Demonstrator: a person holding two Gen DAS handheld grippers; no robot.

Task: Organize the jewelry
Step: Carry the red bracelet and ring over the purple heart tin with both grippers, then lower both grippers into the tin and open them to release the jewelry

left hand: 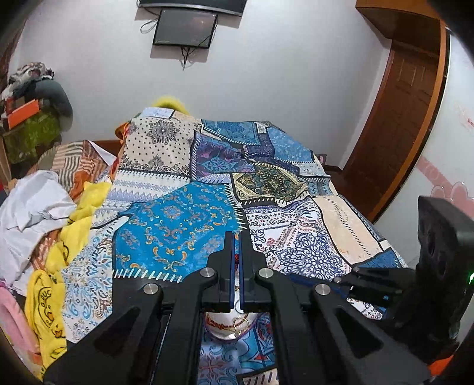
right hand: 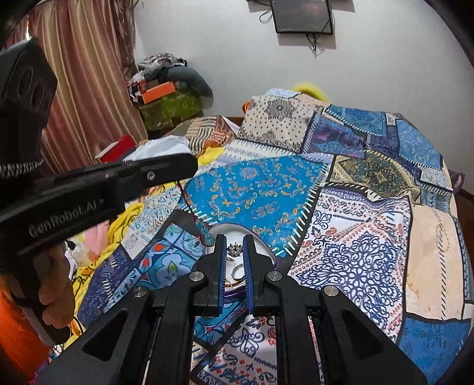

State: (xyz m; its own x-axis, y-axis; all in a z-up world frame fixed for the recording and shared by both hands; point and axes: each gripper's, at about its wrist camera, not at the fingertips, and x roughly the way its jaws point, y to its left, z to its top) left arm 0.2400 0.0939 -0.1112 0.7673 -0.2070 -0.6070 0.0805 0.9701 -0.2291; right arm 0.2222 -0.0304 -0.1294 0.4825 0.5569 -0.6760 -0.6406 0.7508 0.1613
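A white jewelry tray with a purple rim lies on the patchwork bedspread; it also shows under my left gripper in the left wrist view. It holds a silver ornament, a ring and gold pieces. My left gripper is shut on a red beaded string; the string hangs from it down to the tray. My right gripper is slightly open, its fingers on either side of the silver ornament over the tray.
Yellow and white clothes are piled at the bed's left edge. A stack of clothes and an orange box stands by the striped curtain. A wooden door is at the right. A monitor hangs on the wall.
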